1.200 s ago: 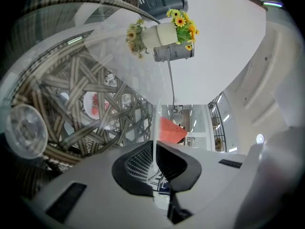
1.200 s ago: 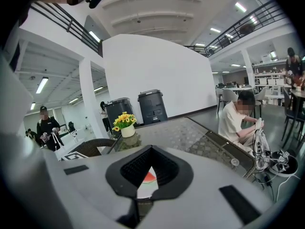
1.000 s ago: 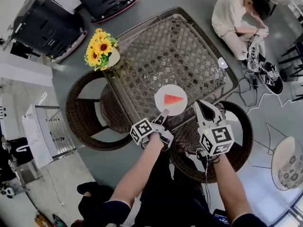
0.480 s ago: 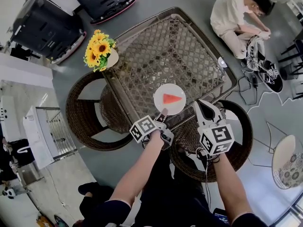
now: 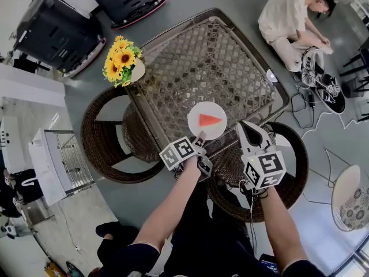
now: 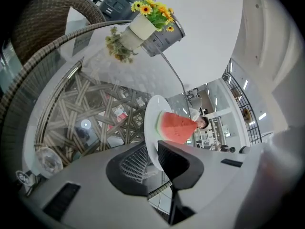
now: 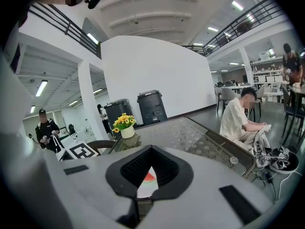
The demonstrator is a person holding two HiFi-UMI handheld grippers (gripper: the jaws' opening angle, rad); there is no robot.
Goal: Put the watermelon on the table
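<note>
what changed: your left gripper (image 5: 199, 138) has just been opening up, and its marker cube has rolled a bit compared with a second ago; the plate (image 5: 196, 128) hasn't budged in that time
left gripper now: jaws a little spread, with the plate's near rim standing between them in the left gripper view, and I don't see the pads pressing on it anymore
right gripper: your right gripper (image 5: 249, 129) has its jaws pressed together on nothing, parked just beside the plate at about its 4 o'clock
where the watermelon is: the watermelon (image 5: 210, 120) slice lies on the plate, and the plate sits flat on the glass top of the table (image 5: 196, 68), at the table's 6 o'clock edge right in front of you
what that means: looks to me like the putting-down part is done and you're letting go; my guess is all that's left is backing the left gripper out toward 6 o'clock without dragging the rim along
count, task stuff: 1 watermelon slice, 1 plate, 1 table, 2 grippers
count, on the table: 1 vase of sunflowers (image 5: 122, 59) at the 10 o'clock corner, 1 small clear round thing (image 5: 271, 75) at the 3 o'clock edge, can't tell what it is
count, around it: 2 wicker chairs (image 5: 101, 149), one at the plate's 8 o'clock and one under you at 5 o'clock; 2 dark bins (image 5: 55, 33) up at 11 and 12 o'clock; 1 person (image 5: 285, 22) sitting on the floor at 2 o'clock
</note>
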